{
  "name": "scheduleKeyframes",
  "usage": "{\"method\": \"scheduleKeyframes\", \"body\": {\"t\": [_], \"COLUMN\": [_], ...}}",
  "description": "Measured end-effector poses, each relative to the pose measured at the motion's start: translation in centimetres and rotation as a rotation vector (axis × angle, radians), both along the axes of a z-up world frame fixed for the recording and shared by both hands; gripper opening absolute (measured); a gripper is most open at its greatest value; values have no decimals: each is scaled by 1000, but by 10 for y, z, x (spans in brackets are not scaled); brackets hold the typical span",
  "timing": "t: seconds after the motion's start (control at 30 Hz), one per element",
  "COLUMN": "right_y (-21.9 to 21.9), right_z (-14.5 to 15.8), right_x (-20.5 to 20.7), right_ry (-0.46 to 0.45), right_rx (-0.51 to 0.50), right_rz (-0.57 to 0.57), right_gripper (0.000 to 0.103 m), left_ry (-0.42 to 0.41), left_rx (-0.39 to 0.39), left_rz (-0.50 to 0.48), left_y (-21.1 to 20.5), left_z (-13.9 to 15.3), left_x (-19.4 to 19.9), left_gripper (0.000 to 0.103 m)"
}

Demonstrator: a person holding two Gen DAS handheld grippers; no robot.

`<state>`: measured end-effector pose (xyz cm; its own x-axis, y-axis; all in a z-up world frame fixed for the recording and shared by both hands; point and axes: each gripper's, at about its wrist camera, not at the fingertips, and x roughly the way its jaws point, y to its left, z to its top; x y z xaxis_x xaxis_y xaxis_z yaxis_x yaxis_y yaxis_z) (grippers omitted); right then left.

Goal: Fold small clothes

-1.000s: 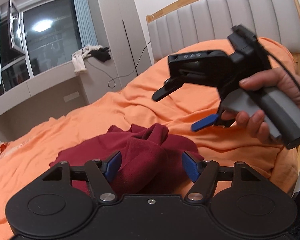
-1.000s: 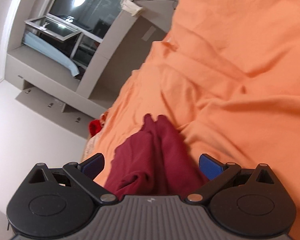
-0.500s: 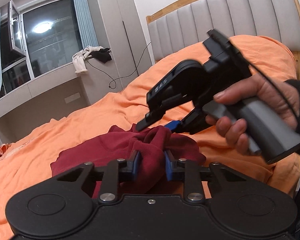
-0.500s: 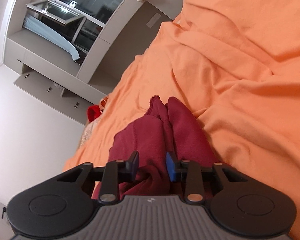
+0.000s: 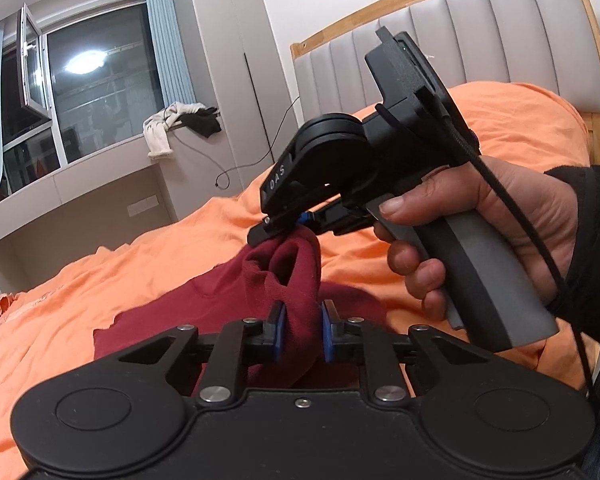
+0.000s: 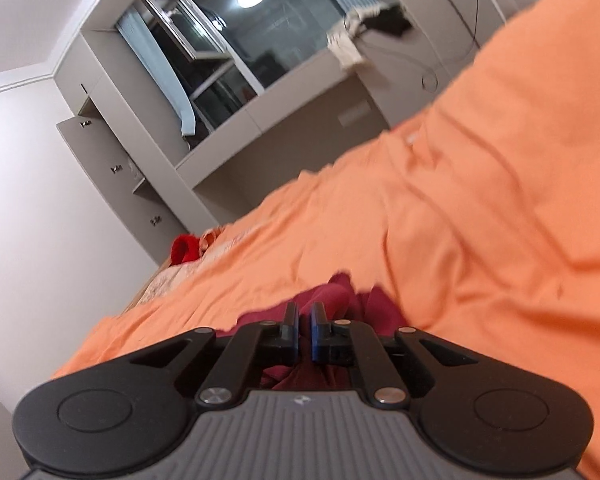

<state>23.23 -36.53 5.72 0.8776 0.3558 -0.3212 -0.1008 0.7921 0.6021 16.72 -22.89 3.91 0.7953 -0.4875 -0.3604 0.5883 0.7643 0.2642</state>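
1. jaws of the left gripper (image 5: 302,332) are clamped on a bunched fold of the maroon garment (image 5: 220,304), which lies crumpled on the orange bedsheet (image 5: 100,276); in the same left wrist view the right gripper (image 5: 296,226), held in the right hand (image 5: 480,232), pinches the raised top of that garment.
2. right wrist view: the right gripper (image 6: 305,330) has its jaws nearly together with maroon cloth between them, the garment (image 6: 340,292) just ahead on the bedsheet (image 6: 460,200).
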Motion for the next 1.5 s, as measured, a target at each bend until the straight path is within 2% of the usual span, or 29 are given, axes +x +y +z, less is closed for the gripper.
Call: {"method": "scheduleKeyframes", "body": {"t": [0.1,0.4,0.5,0.6,0.63,0.7,0.73,0.77,0.93,1.03,1.23,1.43,1.5], "right_y": [-9,-26,-26,-24,-23,-24,-24,-26,-26,-22,-9,5,8], "right_z": [1,-20,-26,-29,-29,-29,-30,-30,-32,-36,-37,-35,-35], "right_x": [-3,-3,-2,-2,-2,-3,-4,-4,-4,-2,-7,-13,-14], "right_ry": [1,90,123,147,150,156,157,158,186,225,241,217,216], "right_rx": [-9,-44,-36,-21,-17,-9,-6,-3,-23,-80,-271,-444,-478], "right_rz": [-26,-88,-75,-55,-51,-44,-43,-40,-26,-15,10,11,14], "right_gripper": [6,0,0,6,8,25,45,59,68,72,86,95,97], "left_ry": [1,104,98,104,112,130,139,148,230,266,238,182,189], "left_rx": [-6,0,3,-3,-11,-30,-39,-48,-137,-189,-241,-258,-257], "left_rz": [-19,-49,-54,-67,-74,-92,-99,-104,-142,-141,-48,113,171], "left_y": [-10,-27,-26,-25,-24,-23,-22,-20,-5,5,35,75,89], "left_z": [-1,-33,-40,-39,-39,-37,-36,-34,-25,-14,10,28,30], "left_x": [2,18,18,20,21,22,23,24,30,35,34,53,64], "left_gripper": [19,20,22,28,33,39,40,42,62,75,100,102,102]}}
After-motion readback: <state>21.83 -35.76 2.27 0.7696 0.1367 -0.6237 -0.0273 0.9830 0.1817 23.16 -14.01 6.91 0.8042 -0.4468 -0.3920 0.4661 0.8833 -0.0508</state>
